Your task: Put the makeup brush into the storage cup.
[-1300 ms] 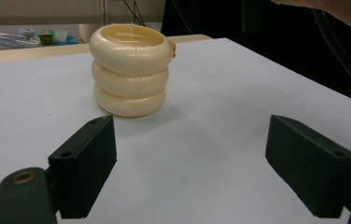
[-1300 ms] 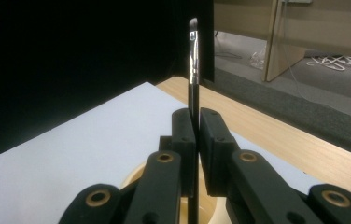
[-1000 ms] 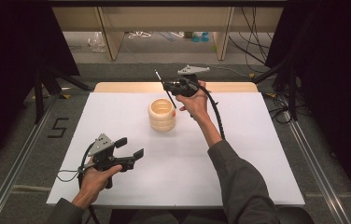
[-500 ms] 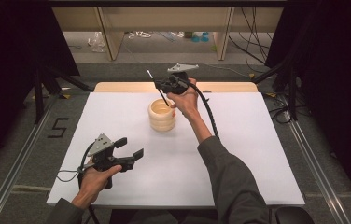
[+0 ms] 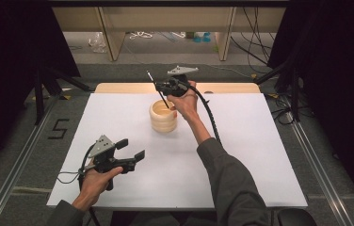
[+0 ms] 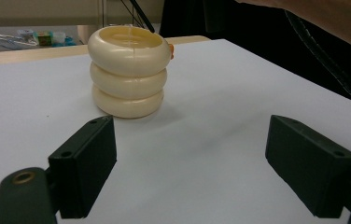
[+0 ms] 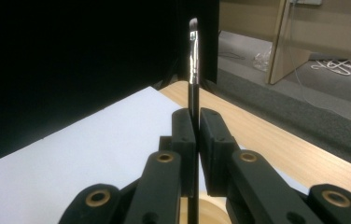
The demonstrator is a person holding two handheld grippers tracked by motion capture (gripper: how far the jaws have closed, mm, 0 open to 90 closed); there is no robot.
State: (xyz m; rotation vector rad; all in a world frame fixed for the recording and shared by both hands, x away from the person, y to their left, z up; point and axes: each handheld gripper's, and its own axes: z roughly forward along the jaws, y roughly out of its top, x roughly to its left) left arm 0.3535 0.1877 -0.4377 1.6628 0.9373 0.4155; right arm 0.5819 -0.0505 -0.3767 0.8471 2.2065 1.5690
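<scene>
Fingers [image 7: 211, 144] of right gripper [image 5: 163, 88] tight on brush [image 7: 193, 70] above holder [image 5: 164, 116].

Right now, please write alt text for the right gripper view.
The right claw is shut on a thin black brush that stands upright, bristles at the top. Behind lie the white table sheet and a wooden edge.

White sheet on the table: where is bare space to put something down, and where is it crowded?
The white sheet is bare right of the forearm to its right edge, and along its left side behind the left gripper. It is crowded at the middle back, where the right gripper holds the brush over the ringed holder.
</scene>
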